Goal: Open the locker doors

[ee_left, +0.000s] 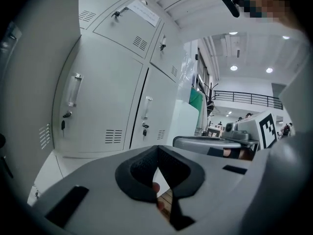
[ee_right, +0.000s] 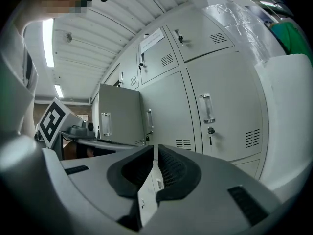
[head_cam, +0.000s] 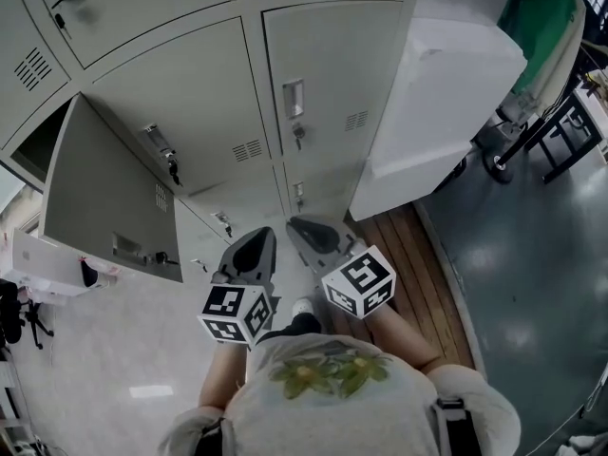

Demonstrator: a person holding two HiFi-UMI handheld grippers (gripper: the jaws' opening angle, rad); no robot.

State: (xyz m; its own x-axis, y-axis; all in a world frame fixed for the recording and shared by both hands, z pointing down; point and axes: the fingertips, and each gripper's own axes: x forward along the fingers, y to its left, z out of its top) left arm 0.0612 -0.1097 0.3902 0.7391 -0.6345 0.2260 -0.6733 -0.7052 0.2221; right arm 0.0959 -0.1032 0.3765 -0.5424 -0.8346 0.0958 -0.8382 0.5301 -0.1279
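Grey metal lockers (head_cam: 180, 122) fill the wall ahead. One door (head_cam: 104, 198) at the left hangs open; the door next to it and the one (head_cam: 332, 74) on the right are closed, with keys in their locks. Both grippers are held low, close to the person's body and apart from the lockers. My left gripper (head_cam: 249, 245) is shut with nothing in it. My right gripper (head_cam: 309, 228) is shut and empty too. The left gripper (ee_left: 156, 153) faces two closed doors (ee_left: 98, 102). The right gripper (ee_right: 154, 153) faces the open door (ee_right: 120, 114) and a closed door (ee_right: 220, 106) with a handle (ee_right: 207, 107).
A tall white unit (head_cam: 437, 93) wrapped in plastic stands right of the lockers on a wooden pallet (head_cam: 408, 274). A black frame (head_cam: 570, 122) stands at the far right on the dark floor. Smaller low locker doors (head_cam: 299, 193) sit beneath the middle ones.
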